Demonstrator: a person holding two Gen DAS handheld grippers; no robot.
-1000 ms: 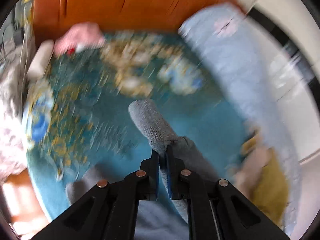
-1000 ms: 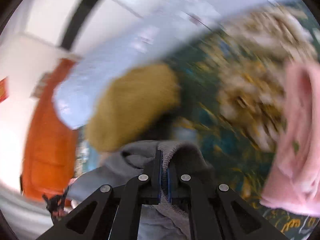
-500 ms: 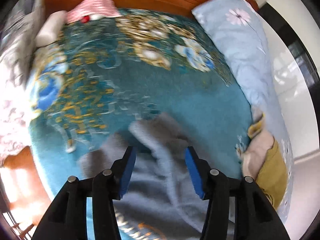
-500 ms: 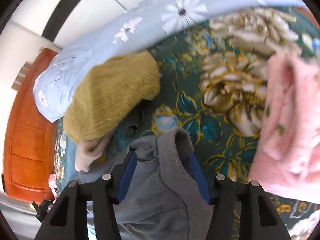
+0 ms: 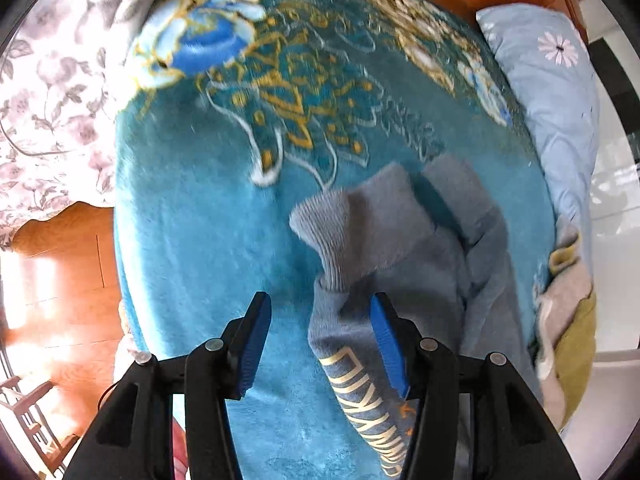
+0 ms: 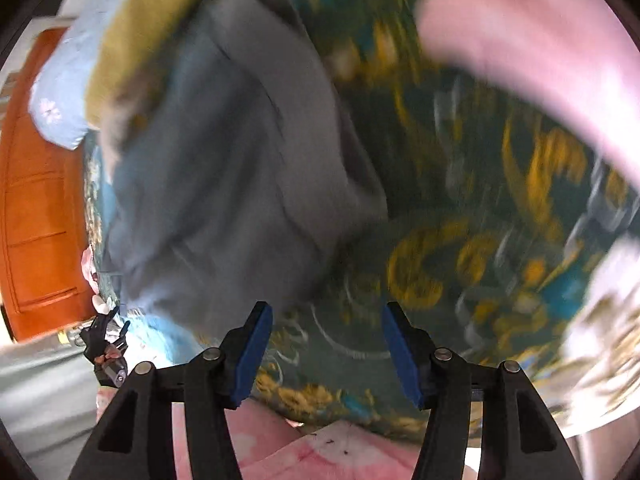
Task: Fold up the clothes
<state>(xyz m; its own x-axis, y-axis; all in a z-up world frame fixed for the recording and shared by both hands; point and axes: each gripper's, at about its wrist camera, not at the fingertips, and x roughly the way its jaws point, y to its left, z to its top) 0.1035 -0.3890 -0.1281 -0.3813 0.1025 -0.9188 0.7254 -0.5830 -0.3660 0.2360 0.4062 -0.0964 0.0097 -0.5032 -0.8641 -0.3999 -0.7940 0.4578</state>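
A rumpled grey fleece sweatshirt lies on the teal floral bed blanket, ribbed cuffs turned over; folding looks barely begun. Left tongs are closing (cloth between, unpinched); right tongs gape, released.

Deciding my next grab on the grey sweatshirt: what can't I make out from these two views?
- Right wrist view: motion blur smears the grey sweatshirt and pink garment.
- Left wrist view: the gold lettering is cut off behind the left claw.
- Left wrist view: the yellow garment runs past the lens edge.
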